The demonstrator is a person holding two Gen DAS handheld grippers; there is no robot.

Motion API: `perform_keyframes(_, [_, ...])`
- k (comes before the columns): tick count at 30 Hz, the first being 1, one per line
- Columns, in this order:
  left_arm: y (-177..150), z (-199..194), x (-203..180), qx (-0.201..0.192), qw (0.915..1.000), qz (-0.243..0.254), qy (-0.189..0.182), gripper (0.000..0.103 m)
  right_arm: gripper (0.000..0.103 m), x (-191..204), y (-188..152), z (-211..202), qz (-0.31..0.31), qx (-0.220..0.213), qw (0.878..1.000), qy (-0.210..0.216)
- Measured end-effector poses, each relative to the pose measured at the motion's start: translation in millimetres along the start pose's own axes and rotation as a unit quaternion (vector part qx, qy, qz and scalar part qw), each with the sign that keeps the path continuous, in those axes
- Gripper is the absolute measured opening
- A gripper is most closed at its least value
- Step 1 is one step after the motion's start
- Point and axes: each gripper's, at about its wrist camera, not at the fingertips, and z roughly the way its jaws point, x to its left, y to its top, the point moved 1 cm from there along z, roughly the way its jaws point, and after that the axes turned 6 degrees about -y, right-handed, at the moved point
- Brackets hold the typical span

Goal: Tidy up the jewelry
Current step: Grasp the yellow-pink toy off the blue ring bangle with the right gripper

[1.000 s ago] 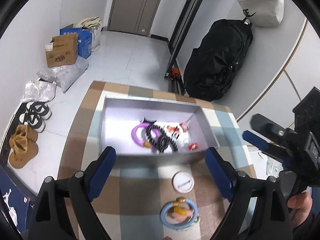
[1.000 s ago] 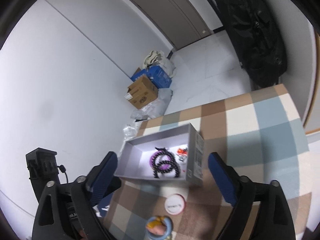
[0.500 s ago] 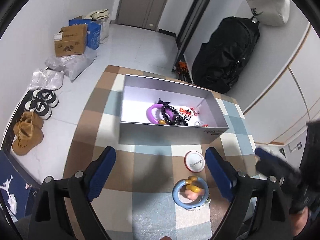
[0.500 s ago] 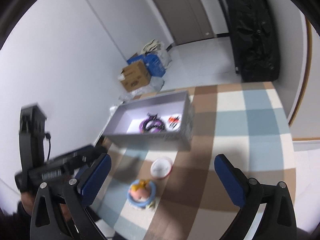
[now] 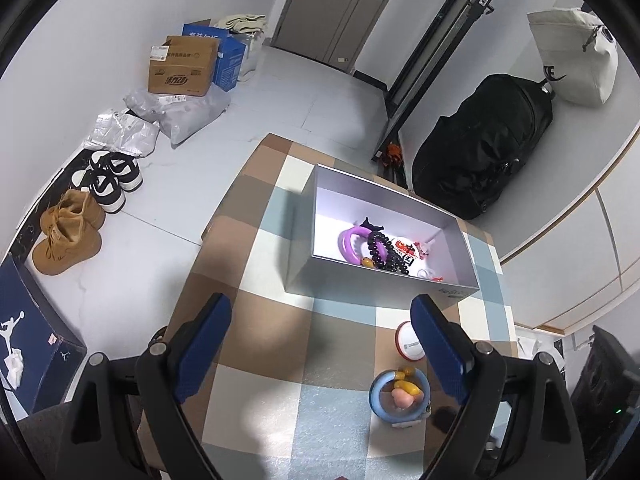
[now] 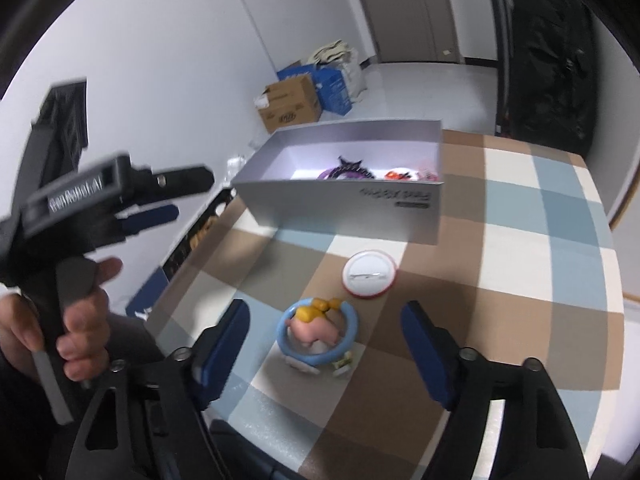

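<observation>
An open grey box [image 5: 380,282] [image 6: 340,210] stands on the checked table and holds a purple ring [image 5: 348,240], a black bead bracelet [image 5: 382,250] and small red and white pieces. In front of it lie a white, red-rimmed round badge [image 5: 406,342] [image 6: 370,274] and a blue ring toy with a pink figure [image 5: 400,394] [image 6: 316,332]. My right gripper [image 6: 326,318] hovers over the blue ring toy with its jaws closing and wide of it on both sides. My left gripper [image 5: 320,314] [image 6: 192,196] stands open over bare cloth, left of both pieces.
The checked tablecloth [image 5: 264,320] ends at an edge on the left, above a floor with shoes [image 5: 68,232], cardboard boxes [image 5: 182,66] and plastic bags. A black backpack [image 5: 480,160] leans on the wall behind the table. A hand [image 6: 80,320] grips the left tool.
The right gripper has swung and dropped toward the blue ring toy, and its jaws have narrowed. The left view has rolled and drifted left; the box now sits further right.
</observation>
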Motion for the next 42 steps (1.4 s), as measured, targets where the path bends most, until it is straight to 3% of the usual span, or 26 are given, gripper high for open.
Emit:
perform_keyframes(4, [0,-1,3,0.001,1.0,-0.005,-0.002,0.088,0.065,12,-2,13,-0.03,0.014,0.999,-0.01])
perform_keyframes(6, [0,-2,5,0.005,0.9999,-0.009,-0.006,0.088,0.053,15,-3,20,-0.036,0.024,0.999,-0.011])
perform_keyframes(14, [0,-1,12,0.01,0.9997,-0.021,-0.004,0.088,0.029,23,-3,36,-0.054,0.039,0.997,-0.03])
perform_keyframes(22, [-1,0,10,0.014,0.9997,-0.018,-0.008,0.088,0.022,15,1,35,-0.03,0.038,0.999,-0.015])
perform_keyframes(31, [-4,8,9,0.03,0.9993,-0.018,-0.009,0.088,0.021,7,7,24,0.004,0.024,1.0,0.014])
perform_keyframes(36, [-9,15,8,0.055,0.9977,-0.022,-0.032,0.088,0.021,-4,13,12,0.035,0.004,0.999,0.024])
perform_keyframes(42, [-18,22,-9,0.081,0.9958,0.021,-0.038,0.088,0.021,-26,20,-3,0.073,-0.017,0.997,0.007])
